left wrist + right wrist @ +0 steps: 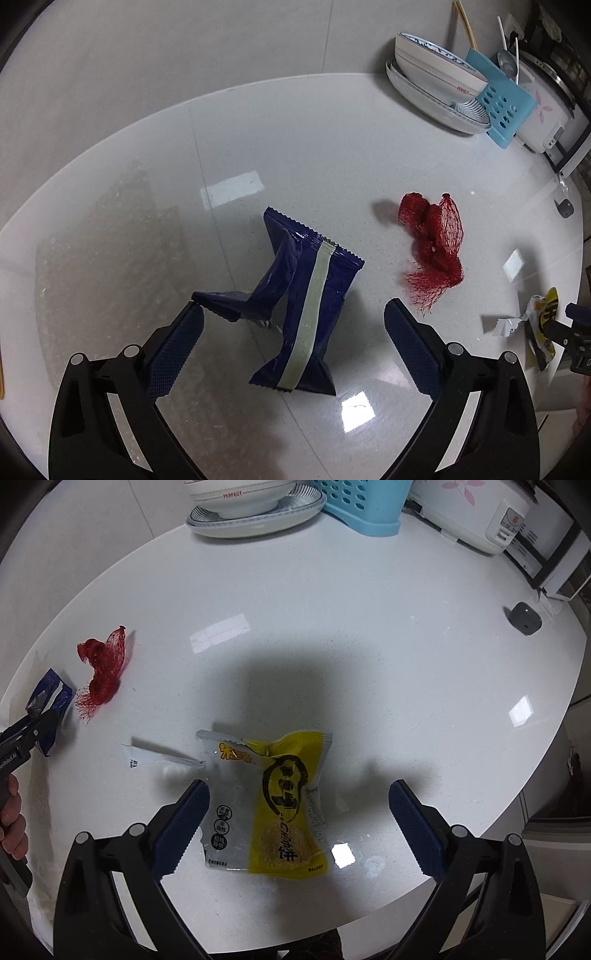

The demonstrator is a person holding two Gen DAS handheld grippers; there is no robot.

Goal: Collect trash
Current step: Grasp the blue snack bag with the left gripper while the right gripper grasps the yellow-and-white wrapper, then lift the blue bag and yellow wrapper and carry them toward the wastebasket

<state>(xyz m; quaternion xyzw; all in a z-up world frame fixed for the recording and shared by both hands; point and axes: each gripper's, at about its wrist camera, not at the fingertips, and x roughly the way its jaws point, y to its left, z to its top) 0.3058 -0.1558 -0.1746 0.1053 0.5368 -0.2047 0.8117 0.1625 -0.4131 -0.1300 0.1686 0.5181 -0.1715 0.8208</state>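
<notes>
Both tools stood wide open above the white table (258,122). The left tool (293,321) straddled a crumpled blue wrapper (310,295) near the table's middle; the right tool (299,801) straddled a yellow snack packet (280,808) by the near edge. Red netting (432,243) lay between them.

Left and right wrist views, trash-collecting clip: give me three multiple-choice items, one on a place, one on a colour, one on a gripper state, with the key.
1. Where does the red mesh bag lie?
A. On the white table, apart from the wrappers
B. Inside the blue utensil basket
C. Between the right gripper's fingers

2. What colour is the wrapper between the left gripper fingers?
A. Yellow
B. Dark blue
C. Green

3. How does the right gripper stand?
A. Shut on the yellow wrapper
B. Out of view
C. Open, with the yellow wrapper between its fingers

Key: 1 A, it rests alone on the tabletop; 2 B, dark blue with a pale stripe; 3 C, both pads stand clear of the wrapper.
</notes>
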